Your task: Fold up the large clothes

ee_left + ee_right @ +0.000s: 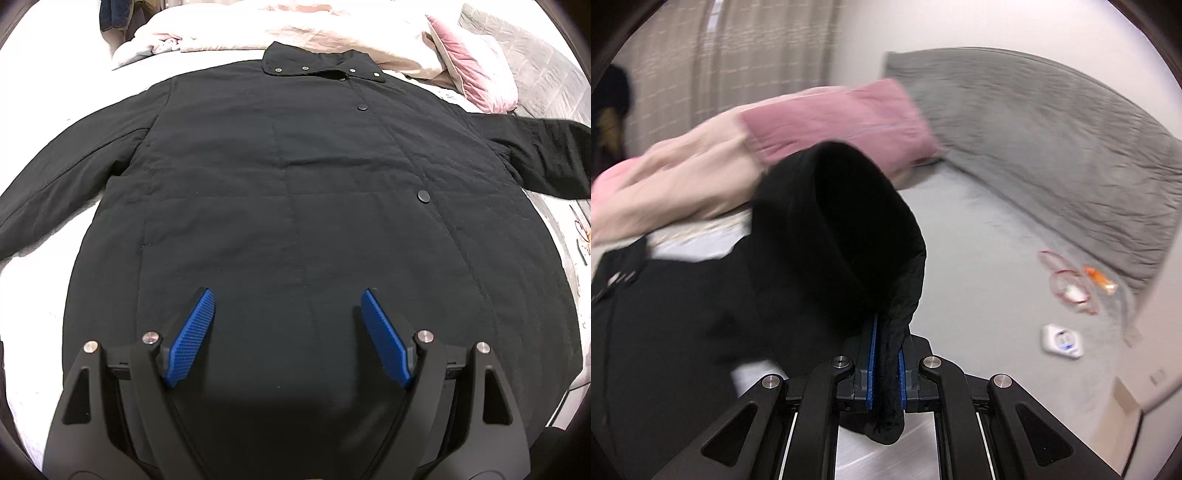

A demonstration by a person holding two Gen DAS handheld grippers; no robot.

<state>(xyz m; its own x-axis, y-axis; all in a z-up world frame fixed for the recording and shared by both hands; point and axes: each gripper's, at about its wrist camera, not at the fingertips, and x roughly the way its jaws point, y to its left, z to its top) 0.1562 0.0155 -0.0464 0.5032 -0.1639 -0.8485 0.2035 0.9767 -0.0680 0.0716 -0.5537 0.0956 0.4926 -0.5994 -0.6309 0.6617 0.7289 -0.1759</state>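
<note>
Two tongs are in your hands. Your left tongs (284, 332) hang wide apart over the lower front of the coat (288, 192), with nothing between the blue pads (192, 332). Your right tongs (886, 354) are clamped on the cuff (857, 229) of the coat's sleeve, black cloth pinched between the pads and the sleeve opening raised above the bed (979, 229); this view is blurred.

From the left wrist view, the coat lies flat and face up on the bed, snapped closed, collar (317, 62) toward the far edge and hem nearest you. One sleeve (62, 162) stretches to the left edge, the other (535, 155) to the right. Beyond the collar sits a pale duvet (295, 33) with a pink pillow (472, 70) beside it. A grey quilt (1052, 129) lies along the bed's far side, with small items (1071, 288) near it.
</note>
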